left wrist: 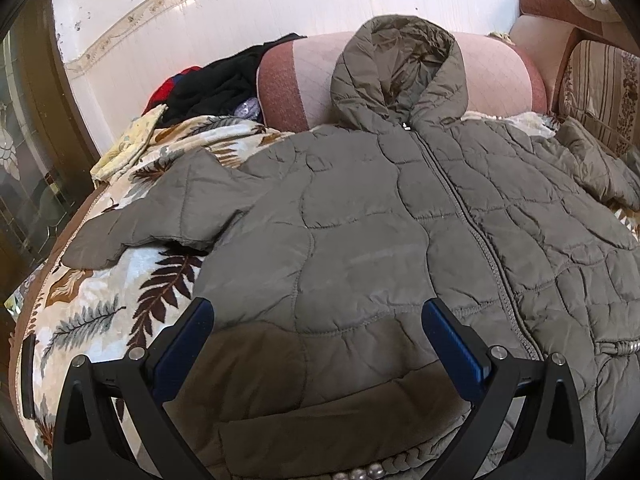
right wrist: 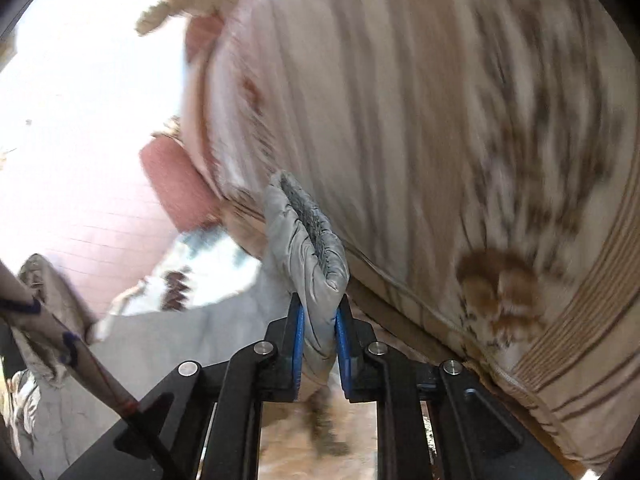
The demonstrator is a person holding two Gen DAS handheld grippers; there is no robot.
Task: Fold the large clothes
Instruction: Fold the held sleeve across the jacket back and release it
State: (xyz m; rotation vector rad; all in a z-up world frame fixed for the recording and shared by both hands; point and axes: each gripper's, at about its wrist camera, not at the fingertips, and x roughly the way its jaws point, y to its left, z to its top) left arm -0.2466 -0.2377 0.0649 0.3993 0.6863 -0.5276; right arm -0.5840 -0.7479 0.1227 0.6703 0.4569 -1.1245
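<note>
- While the olive hooded jacket [left wrist: 400,216] lay flat on the leaf-pattern blanket [left wrist: 100,312], zipped, the left gripper [left wrist: 316,312] hung over its hem, jaws spread.
- Beside the striped cushion [right wrist: 440,120], the right gripper [right wrist: 319,312] pinched the jacket's sleeve cuff [right wrist: 304,236].

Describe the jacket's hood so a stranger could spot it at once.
Find the leaf-print blanket on the sofa; a grey-green quilted jacket lies zipped across it. Its hood props against the pink backrest, the only open, pocket-like part, unlike the flat sleeves.
</note>
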